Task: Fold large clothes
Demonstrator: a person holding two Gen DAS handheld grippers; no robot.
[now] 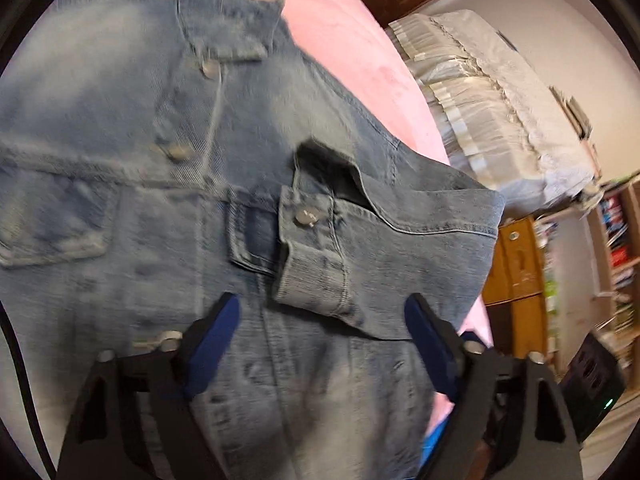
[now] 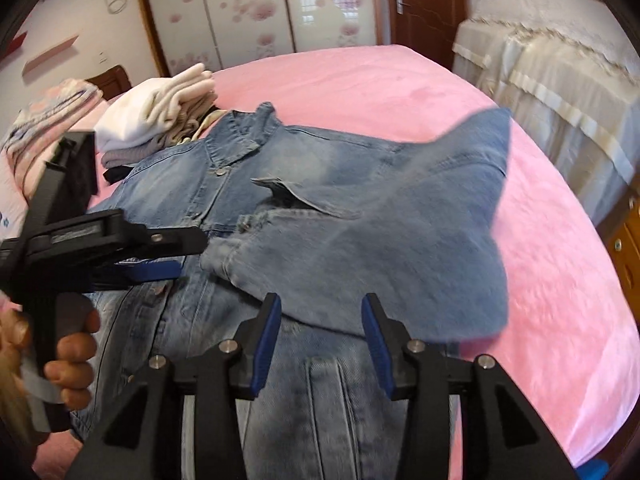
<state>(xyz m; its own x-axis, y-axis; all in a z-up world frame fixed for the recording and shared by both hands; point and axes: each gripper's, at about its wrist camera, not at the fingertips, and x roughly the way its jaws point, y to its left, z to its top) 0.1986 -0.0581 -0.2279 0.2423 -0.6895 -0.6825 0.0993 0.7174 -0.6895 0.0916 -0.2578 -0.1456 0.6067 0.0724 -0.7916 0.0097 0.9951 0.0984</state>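
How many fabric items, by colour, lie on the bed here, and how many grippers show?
Blue denim jacket: 1
Pile of pale folded clothes: 1
Pink bed cover: 1
Grippers: 2, left gripper, right gripper
Total: 5

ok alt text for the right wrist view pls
A denim jacket lies spread on a pink bed, one sleeve folded across its front. The right hand-held gripper hangs open over it; the left hand-held gripper reaches in from the left.
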